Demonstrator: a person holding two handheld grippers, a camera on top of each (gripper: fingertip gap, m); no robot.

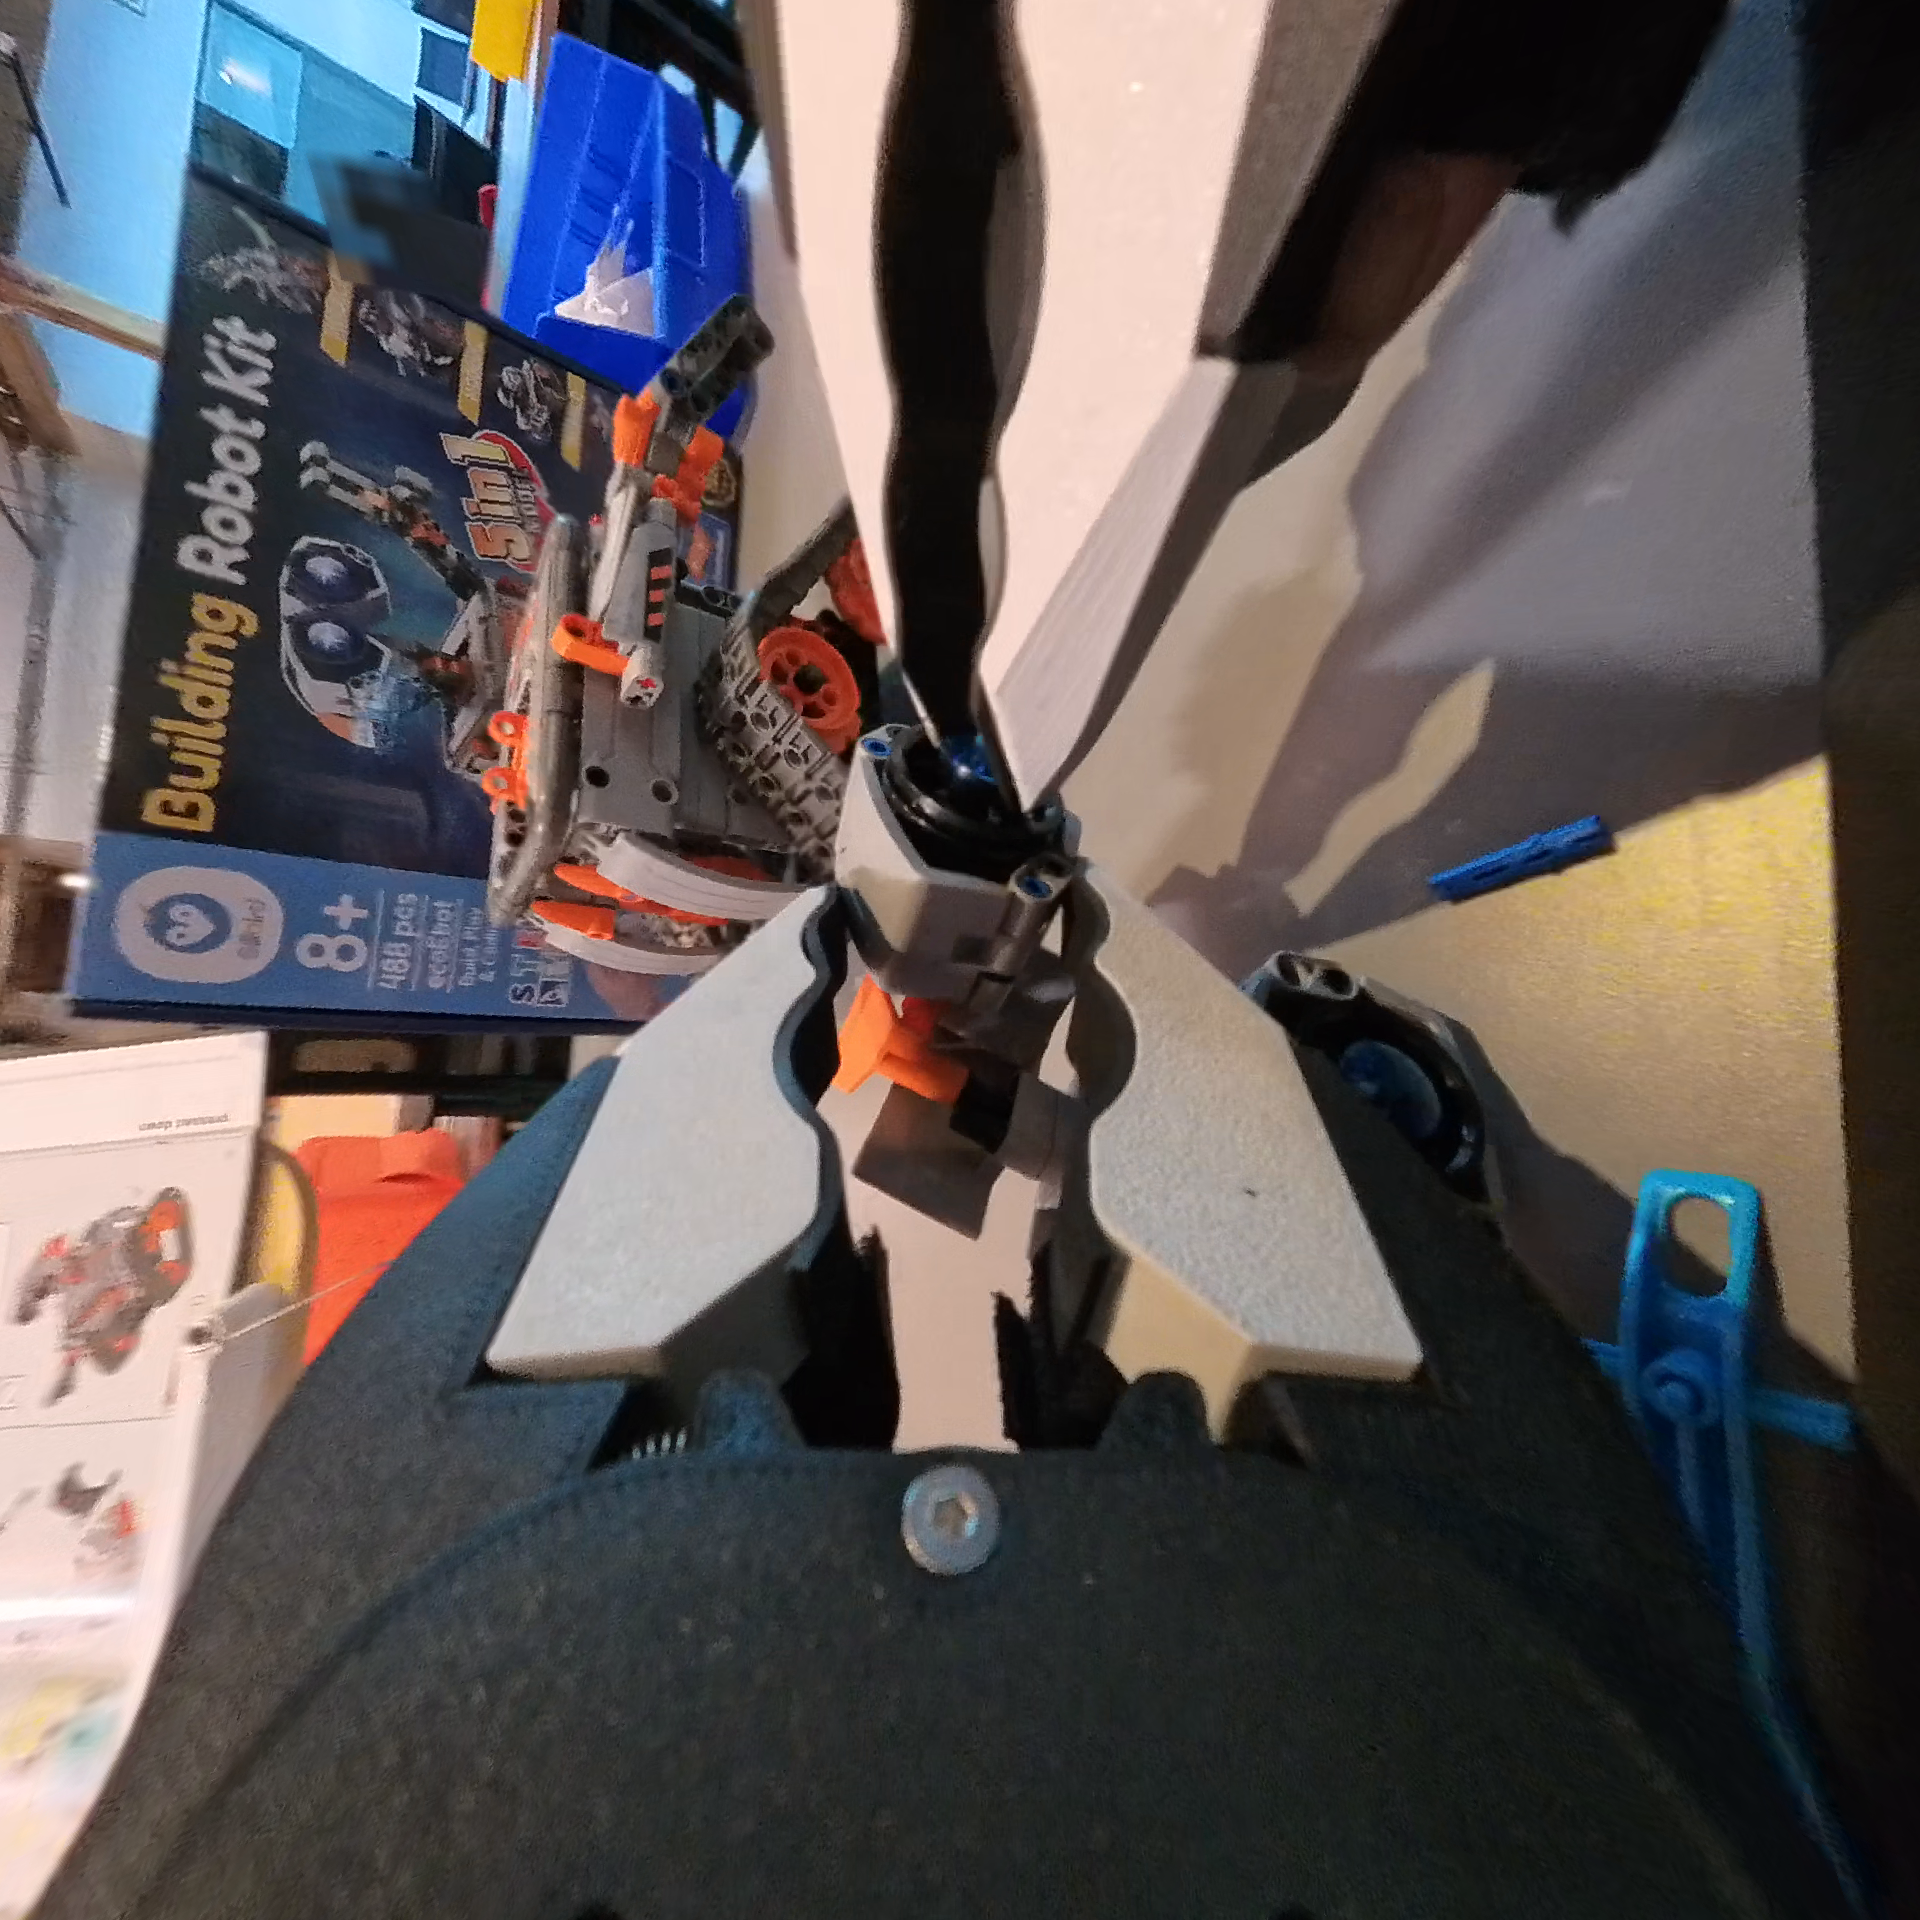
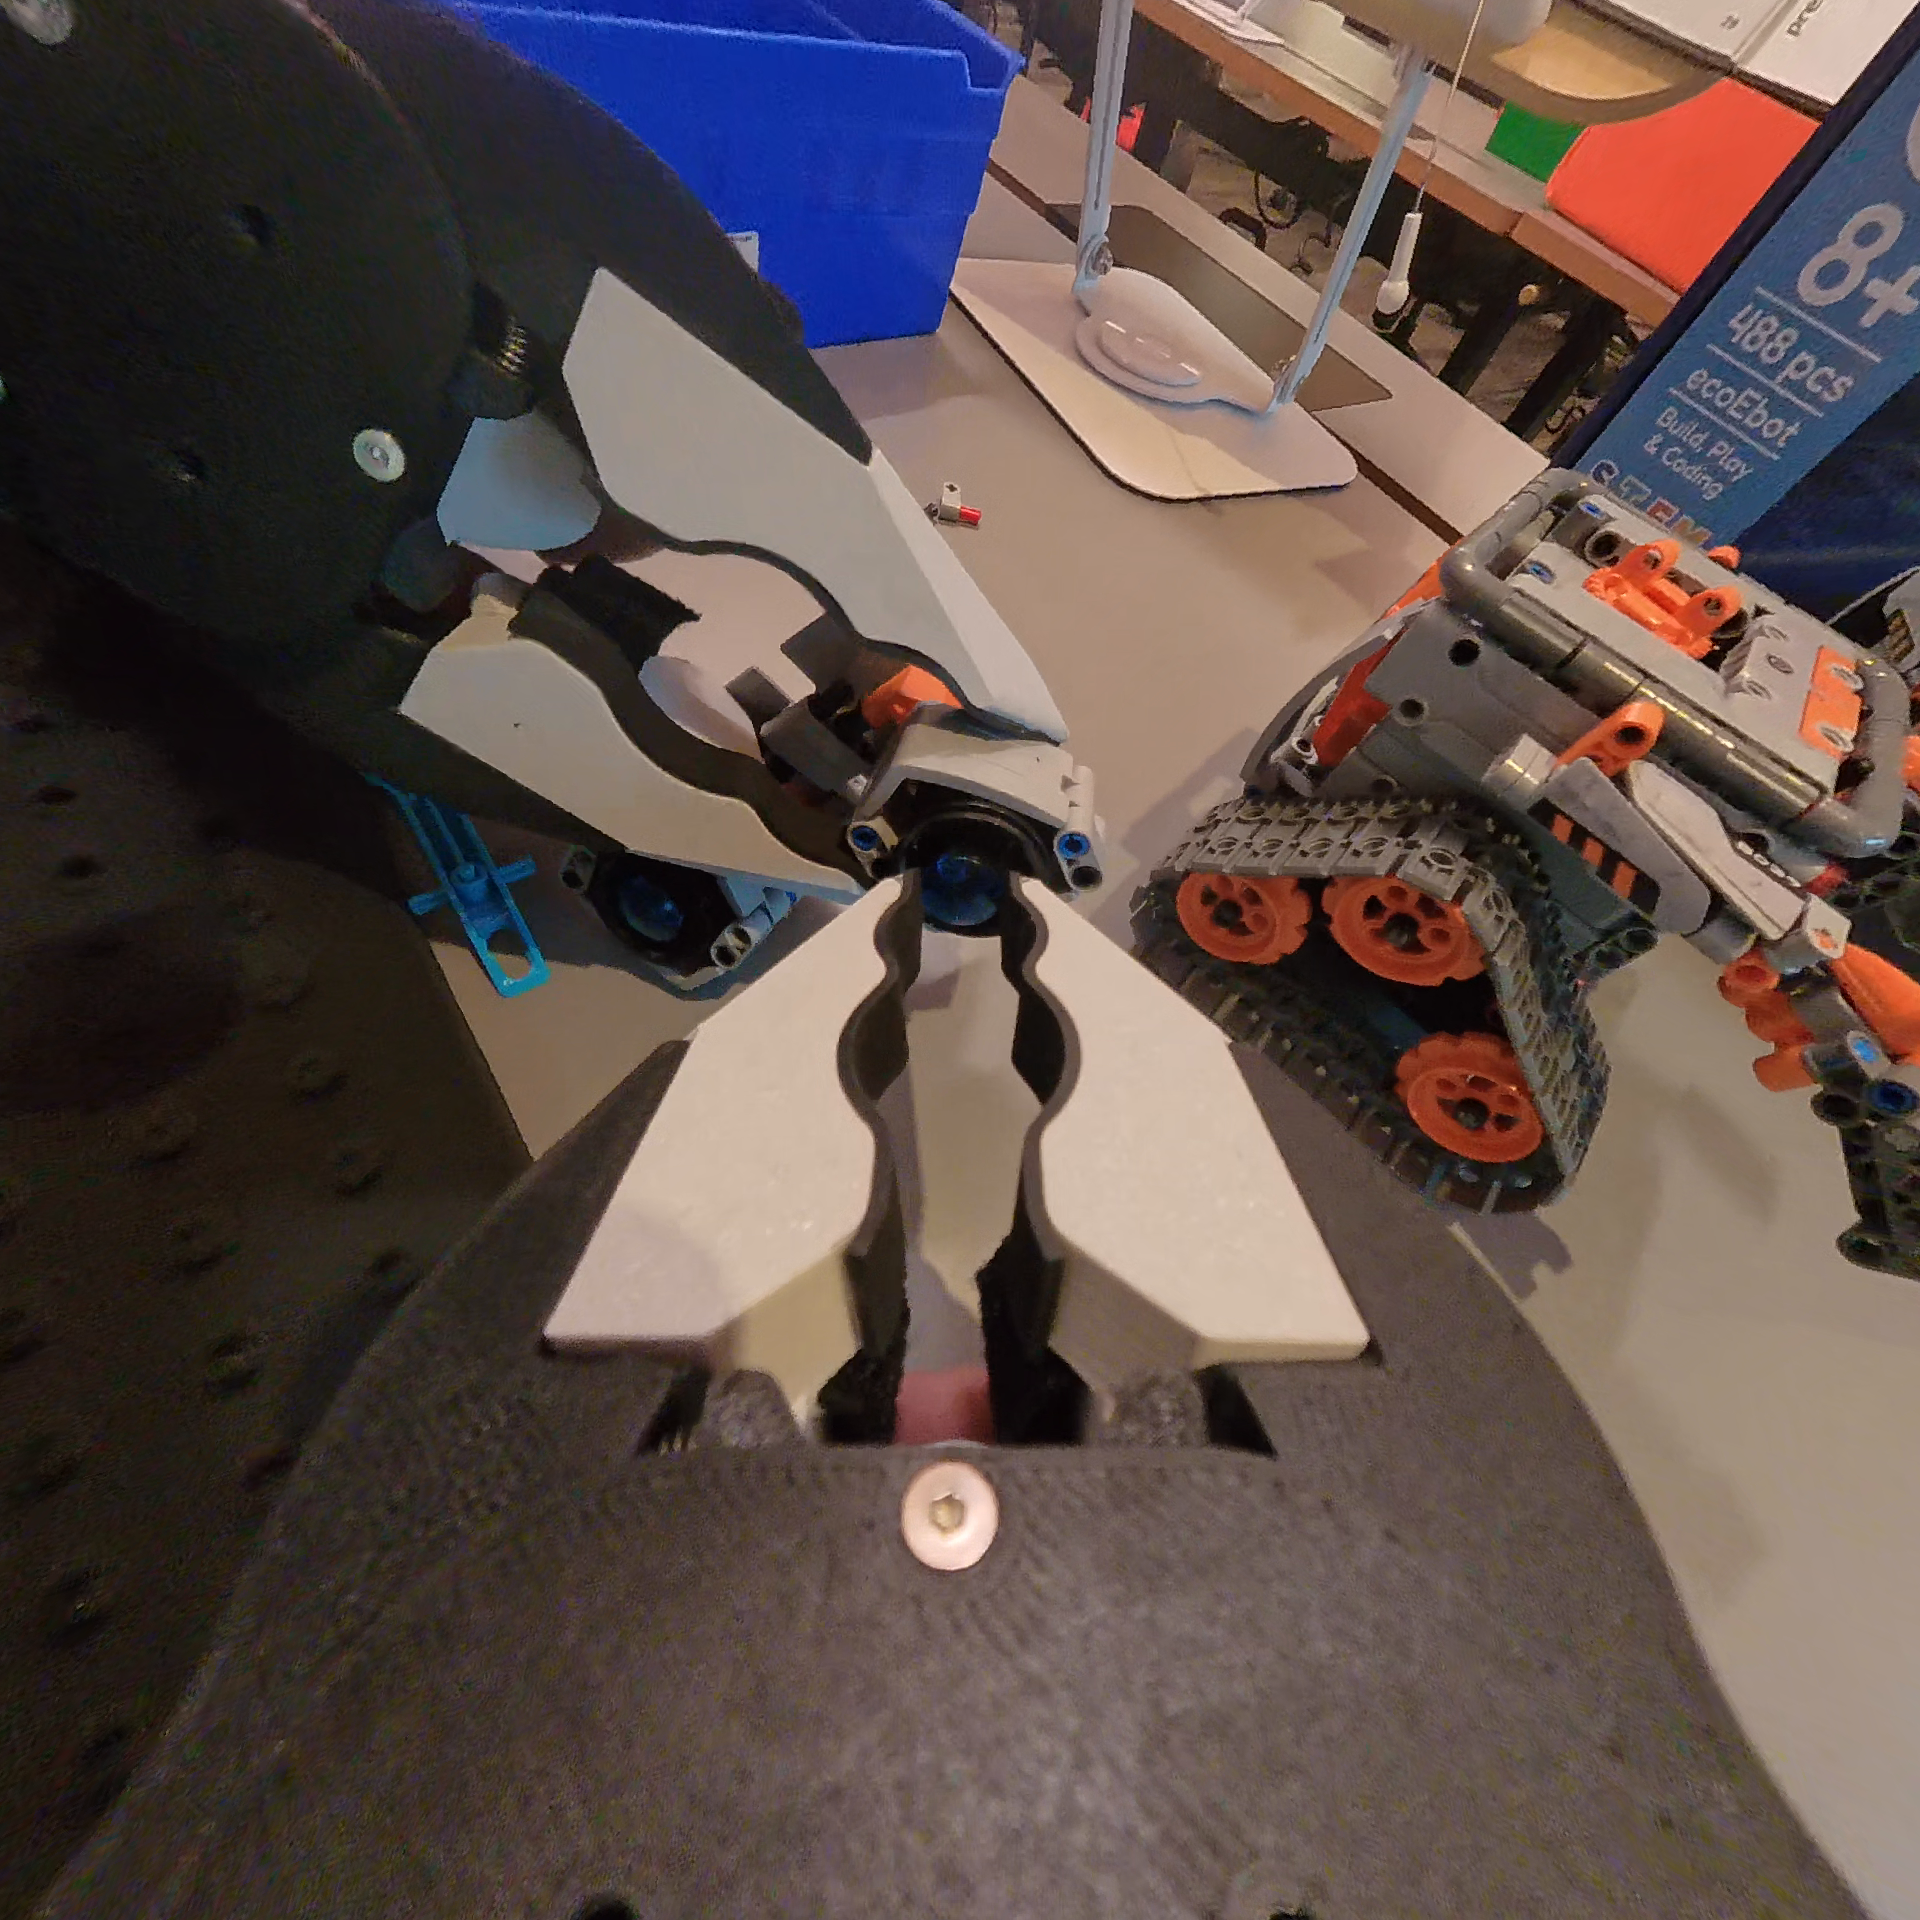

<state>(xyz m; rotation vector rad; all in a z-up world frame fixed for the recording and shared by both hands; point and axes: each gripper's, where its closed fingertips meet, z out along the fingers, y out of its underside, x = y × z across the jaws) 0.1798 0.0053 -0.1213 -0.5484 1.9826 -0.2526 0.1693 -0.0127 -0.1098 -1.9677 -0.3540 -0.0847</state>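
Between left gripper fingers: grey brick-built eye module with black round lens, clamped at its rear. Right gripper tips nearly closed on module's blue lens centre; firm grip unclear. Beyond tips: tracked grey-orange brick robot, second lens module on table. Farther: blue plastic bin, clear bag inside; right view alone shows white lamp base.

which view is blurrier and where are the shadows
Left wrist view: softer, kit box and booklet smeared at the edges, hard shadows across the table. Right wrist view: sharper on the tracked robot, wide-angle bending at the rim, soft shadow under the left tool.
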